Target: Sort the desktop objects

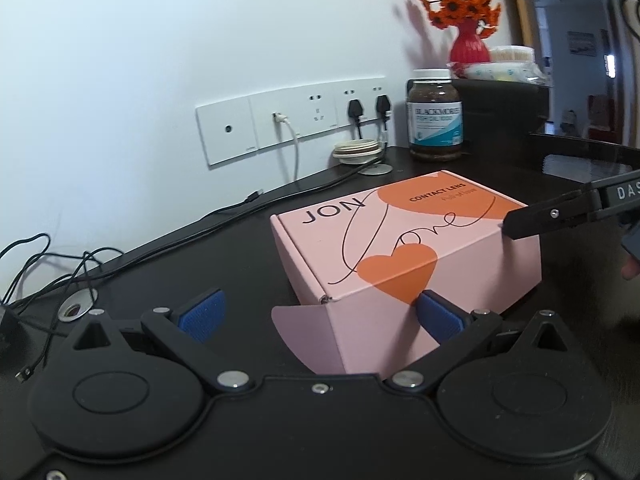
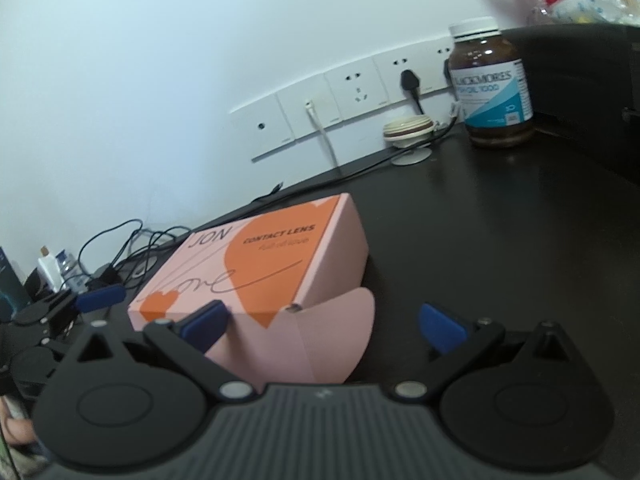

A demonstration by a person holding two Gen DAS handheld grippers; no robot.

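Pink box (image 1: 404,256), "JON / CONTACT LENS" print w/ orange hearts, lies flat on dark desk (image 1: 168,264); centre-right of left wrist view, lower-left-centre of right wrist view (image 2: 256,268). One end flap hangs open toward the cams.

L gripper (image 1: 318,312): jaws spread wide, holding nothing. Its right-side blue pad (image 1: 438,314) touches or sits just at the box's near face; the left-side pad is off the box, over bare desk. Box corner sits between the fingers, not clamped.

R gripper (image 2: 324,320): jaws also wide apart, empty. Left-side blue pad (image 2: 206,320) overlaps the box's near face in the frame, contact can't tell. Right-side pad clear, over desk. In the left wrist view a black finger of the R gripper (image 1: 536,220) comes in from the right edge, tip at the box's top right edge.

Background, upper right of both views: brown supplement bottle (image 1: 435,120) w/ white cap, upright near the wall; red vase w/ orange flowers (image 1: 470,40) behind it. Small round cream dish (image 1: 357,151) by the wall sockets (image 1: 296,120), two black plugs in. Cables (image 1: 52,264) trail at left of frame.
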